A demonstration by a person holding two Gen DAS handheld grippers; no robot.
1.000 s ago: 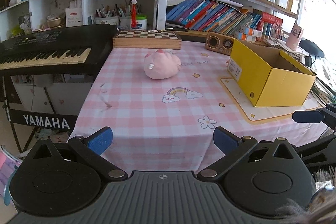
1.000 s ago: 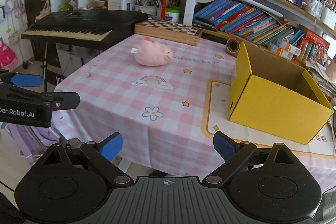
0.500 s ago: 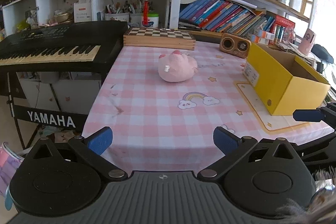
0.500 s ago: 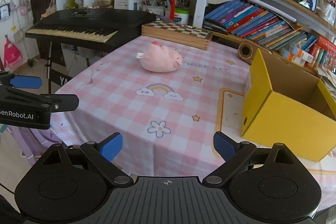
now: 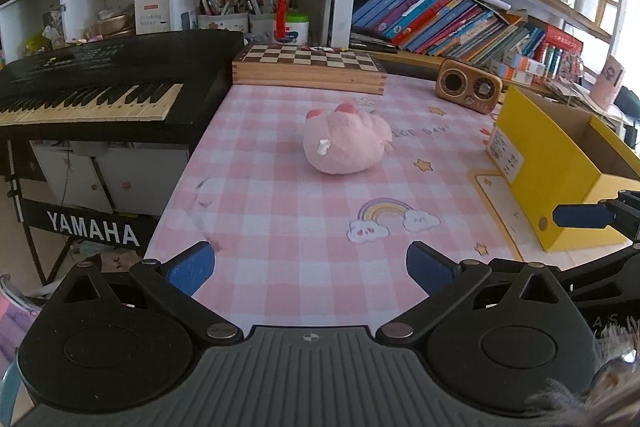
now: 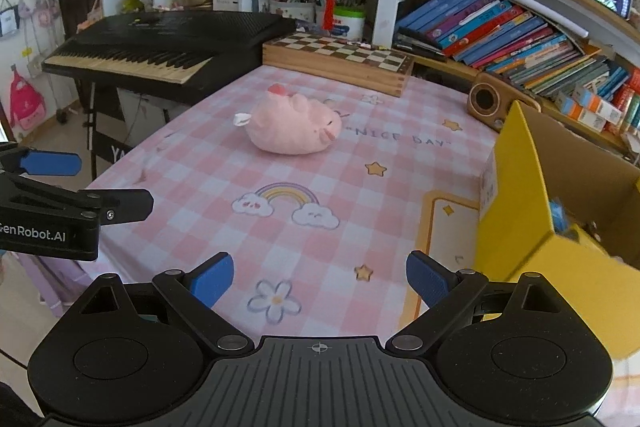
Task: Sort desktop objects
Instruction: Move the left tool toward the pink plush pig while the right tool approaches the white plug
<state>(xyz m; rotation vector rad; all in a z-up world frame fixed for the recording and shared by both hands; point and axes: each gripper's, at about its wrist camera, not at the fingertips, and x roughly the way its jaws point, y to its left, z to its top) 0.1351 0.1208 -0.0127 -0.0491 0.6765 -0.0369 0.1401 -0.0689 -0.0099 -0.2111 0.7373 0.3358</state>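
Note:
A pink plush pig lies on its side in the middle of the pink checked tablecloth; it also shows in the right wrist view. An open yellow cardboard box stands at the table's right side, seen closer in the right wrist view, with something blue partly visible inside. My left gripper is open and empty over the table's near edge. My right gripper is open and empty, nearer the box.
A black Yamaha keyboard stands left of the table. A wooden chessboard box and a small wooden speaker sit at the table's back edge. Crowded bookshelves rise behind.
Both grippers have moved forward over the table toward the plush pig and box, which now look larger. Both stay open and empty.

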